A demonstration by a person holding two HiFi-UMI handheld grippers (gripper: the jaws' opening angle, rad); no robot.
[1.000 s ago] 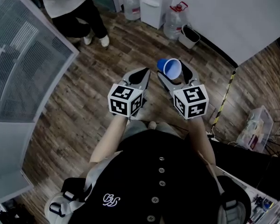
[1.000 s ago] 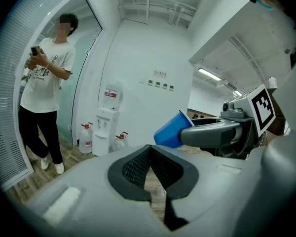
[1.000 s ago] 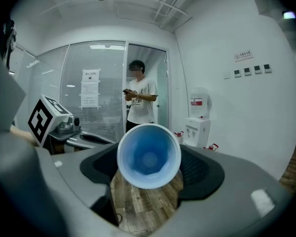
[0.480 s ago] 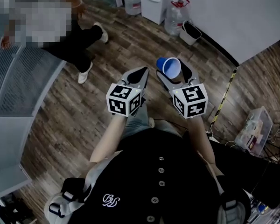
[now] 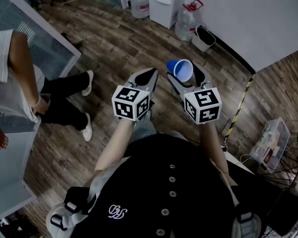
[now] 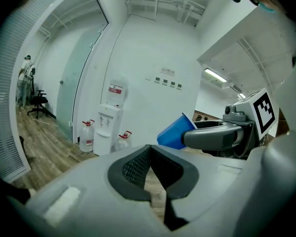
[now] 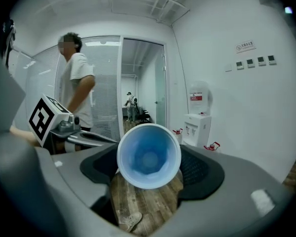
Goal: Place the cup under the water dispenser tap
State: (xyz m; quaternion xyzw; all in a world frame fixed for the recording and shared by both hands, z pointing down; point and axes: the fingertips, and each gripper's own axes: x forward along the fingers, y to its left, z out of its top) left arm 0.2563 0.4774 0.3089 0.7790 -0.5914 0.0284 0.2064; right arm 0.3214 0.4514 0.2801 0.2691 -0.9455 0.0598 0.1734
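1. A person (image 5: 25, 90) in a white top and dark trousers is standing far to the left of the water dispenser (image 5: 162, 5), well apart from it, next to a glass partition (image 5: 44, 43).
2. I am holding the left tool (image 5: 145, 77) above the wooden floor (image 5: 114, 48), well short of the water dispenser and slightly left of it. In the left gripper view its jaws are meeting at the tips, and nothing is sitting between them (image 6: 150, 151).
3. Just beside it, the right tool (image 5: 186, 77) is gripping the blue cup (image 5: 181, 70) between its two jaws. The right gripper view is looking straight into the cup's (image 7: 149, 155) mouth, with the dark pads (image 7: 202, 174) pressing on either side. The cup is tilting, its mouth turned back toward me and its base pointing toward the water dispenser. It is hanging in the air well apart from the water dispenser, not under the tap.
4. The water dispenser is standing against the white wall (image 5: 248, 19), ahead of both tools. One large water bottle (image 5: 140, 5) is sitting just to its left and another (image 5: 187, 22) just to its right.
5. A small bin (image 5: 203, 37) is sitting further right of the water dispenser, just beside the right-hand bottle, against the same wall.
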